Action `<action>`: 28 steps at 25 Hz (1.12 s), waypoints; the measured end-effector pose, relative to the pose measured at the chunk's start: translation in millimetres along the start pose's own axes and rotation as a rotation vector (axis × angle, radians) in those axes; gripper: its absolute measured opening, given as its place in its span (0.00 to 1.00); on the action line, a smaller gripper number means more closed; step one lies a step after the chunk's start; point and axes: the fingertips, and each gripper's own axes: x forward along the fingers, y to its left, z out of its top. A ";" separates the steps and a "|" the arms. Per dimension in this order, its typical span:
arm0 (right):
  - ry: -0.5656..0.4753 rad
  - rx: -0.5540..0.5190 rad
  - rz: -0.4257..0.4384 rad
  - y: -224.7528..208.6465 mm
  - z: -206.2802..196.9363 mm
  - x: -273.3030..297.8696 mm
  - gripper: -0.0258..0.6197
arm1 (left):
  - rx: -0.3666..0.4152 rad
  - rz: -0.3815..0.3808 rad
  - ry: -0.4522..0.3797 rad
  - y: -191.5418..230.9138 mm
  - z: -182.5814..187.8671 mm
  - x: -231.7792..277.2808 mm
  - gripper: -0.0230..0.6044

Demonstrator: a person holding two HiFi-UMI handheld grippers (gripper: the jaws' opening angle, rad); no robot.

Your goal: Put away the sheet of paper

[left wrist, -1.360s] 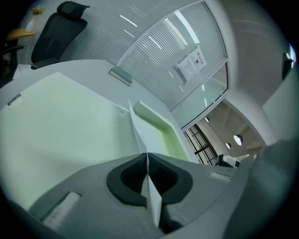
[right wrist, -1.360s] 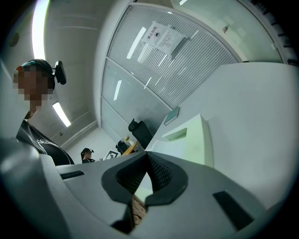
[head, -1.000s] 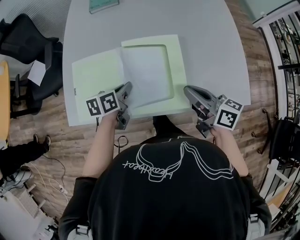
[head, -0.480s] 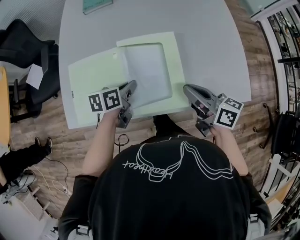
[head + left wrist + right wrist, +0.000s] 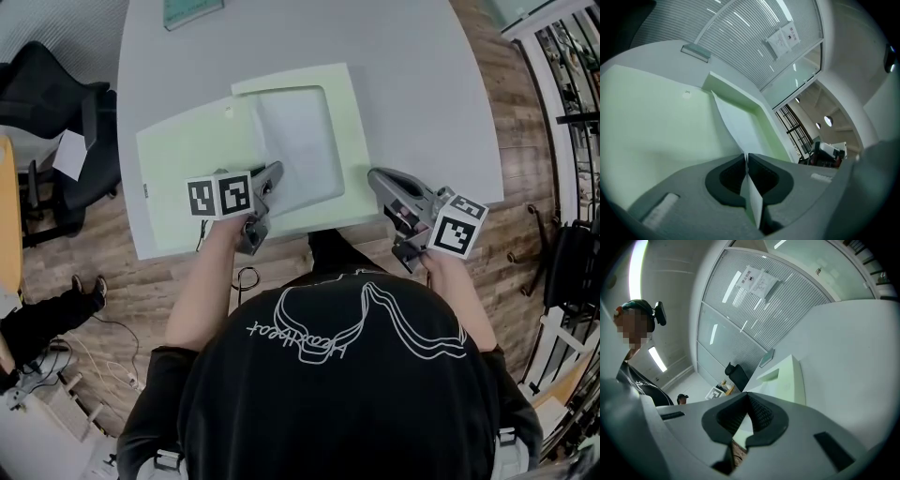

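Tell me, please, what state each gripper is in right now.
Left gripper: closed on the near edge of the sheet of paper.
Right gripper: closed, holding nothing.

Two tools [image 5: 273, 172] [image 5: 376, 177] — one sheet [image 5: 300, 141], one folder [image 5: 187, 159]

Your head view is bright and evenly lit, and the grey tabletop [image 5: 422, 94] carries only soft, faint shadows. Both gripper views bend hard toward their rims and fade into a dark round vignette. In the left gripper view the left tool [image 5: 746, 159] blurs close to the lens. In the right gripper view a ceiling light strip [image 5: 637, 268] burns out white.
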 end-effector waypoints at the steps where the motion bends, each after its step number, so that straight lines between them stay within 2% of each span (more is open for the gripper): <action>1: 0.001 0.000 0.001 0.2 -0.5 0.6 0.05 | 0.016 0.004 0.010 0.1 -1.2 0.3 0.06; 3: 0.003 0.001 0.002 0.8 -2.2 1.8 0.05 | 0.049 0.020 0.023 1.5 -2.9 0.1 0.07; 6: 0.006 0.001 0.005 1.7 -4.2 2.8 0.05 | 0.093 0.051 0.032 3.1 -3.8 -0.5 0.24; 13: 0.009 -0.003 0.016 5.9 -7.0 4.4 0.05 | 0.151 0.142 -0.015 10.7 0.6 -8.3 0.43; 18: 0.012 -0.012 0.020 8.6 -6.7 4.7 0.05 | 0.143 0.152 -0.061 14.2 7.1 -20.7 0.45; 23: -0.007 -0.031 0.041 20.5 -6.3 0.7 0.05 | 0.130 0.107 -0.137 3.0 8.9 -45.4 0.45; 28: -0.015 -0.079 0.057 34.8 -4.3 1.7 0.05 | 0.176 0.053 -0.195 -22.9 12.4 -69.0 0.45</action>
